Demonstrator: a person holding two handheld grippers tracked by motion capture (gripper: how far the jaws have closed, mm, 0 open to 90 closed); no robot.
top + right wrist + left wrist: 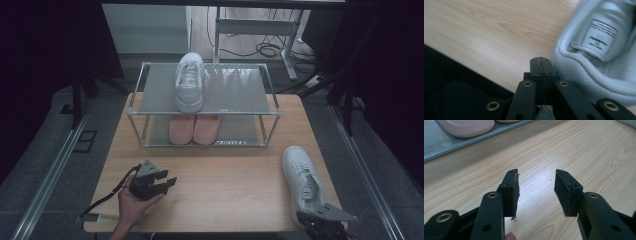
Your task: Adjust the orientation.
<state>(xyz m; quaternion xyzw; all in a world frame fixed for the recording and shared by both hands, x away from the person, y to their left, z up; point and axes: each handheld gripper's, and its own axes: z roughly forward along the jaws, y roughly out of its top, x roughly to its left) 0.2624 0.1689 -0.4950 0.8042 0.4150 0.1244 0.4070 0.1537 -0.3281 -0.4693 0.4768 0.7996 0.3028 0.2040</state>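
A white sneaker (302,179) lies on the wooden table (225,185) at the front right, toe pointing away from me. My right gripper (320,225) sits at its heel by the table's front edge, jaws shut with nothing between them; in the right gripper view the closed tips (541,61) are just left of the padded heel collar (584,67). My left gripper (165,182) rests in a hand at the front left, jaws open over bare wood (536,187). A second white sneaker (190,82) stands on the top shelf of the metal rack (205,112).
A pair of pink shoes (194,129) sits on the rack's lower shelf, their toes also in the left gripper view (466,127). Beyond the table stand a desk frame and floor cables (270,49). Dark curtains hang on both sides.
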